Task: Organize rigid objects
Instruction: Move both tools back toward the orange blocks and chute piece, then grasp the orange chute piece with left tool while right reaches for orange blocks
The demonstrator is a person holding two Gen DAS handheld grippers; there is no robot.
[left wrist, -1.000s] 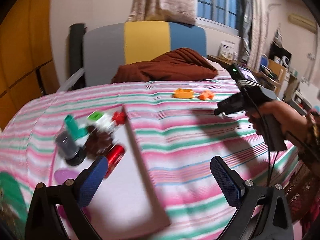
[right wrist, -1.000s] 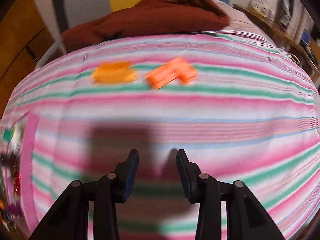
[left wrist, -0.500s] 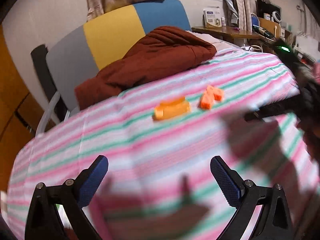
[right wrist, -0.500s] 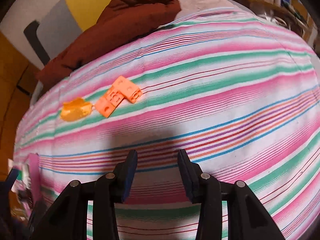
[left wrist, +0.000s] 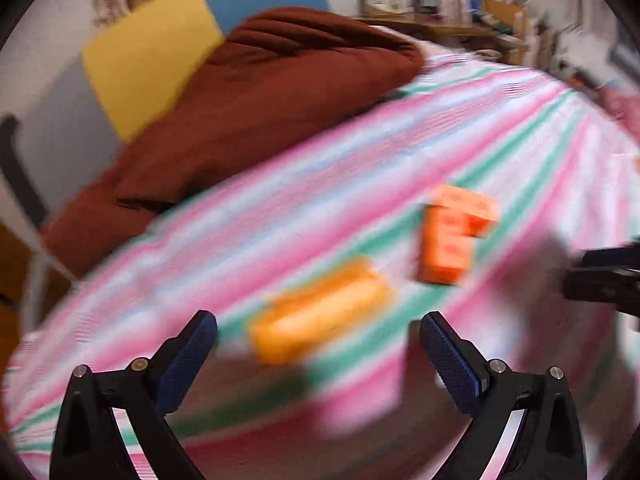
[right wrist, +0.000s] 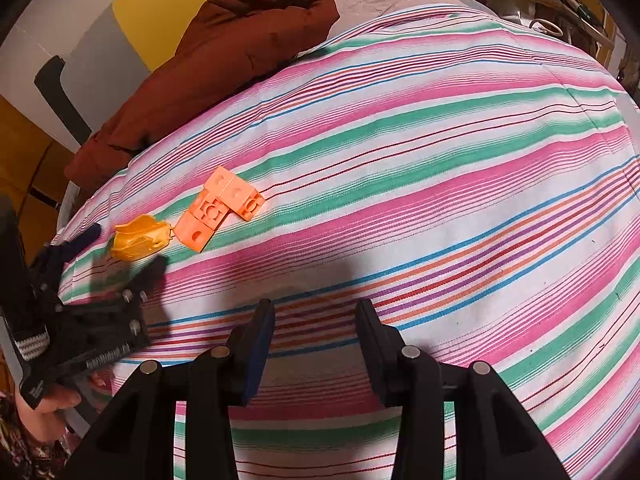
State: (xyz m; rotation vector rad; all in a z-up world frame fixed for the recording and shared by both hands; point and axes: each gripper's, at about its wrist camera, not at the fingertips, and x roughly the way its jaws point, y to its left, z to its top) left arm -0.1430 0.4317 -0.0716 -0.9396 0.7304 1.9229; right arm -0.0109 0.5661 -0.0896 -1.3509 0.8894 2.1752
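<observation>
Two rigid pieces lie on the striped bedsheet. One is a yellow-orange moulded toy, the other an orange L-shaped block just right of it. In the blurred left wrist view the yellow-orange toy sits just beyond my open left gripper, in line with the gap, and the L-shaped block lies farther right. From the right wrist view, the left gripper hovers at the toy, held by a hand. My right gripper hangs over bare sheet, jaws apart and empty.
A brown quilt is bunched at the head of the bed against a grey, yellow and blue headboard. A cluttered desk stands beyond the bed's far right side. The right gripper's dark tips reach in at the right edge.
My left gripper swung away from the white board with its several toys, across the bed and down, and now sits close over the yellow-orange toy. The right gripper rolled, then held still.
</observation>
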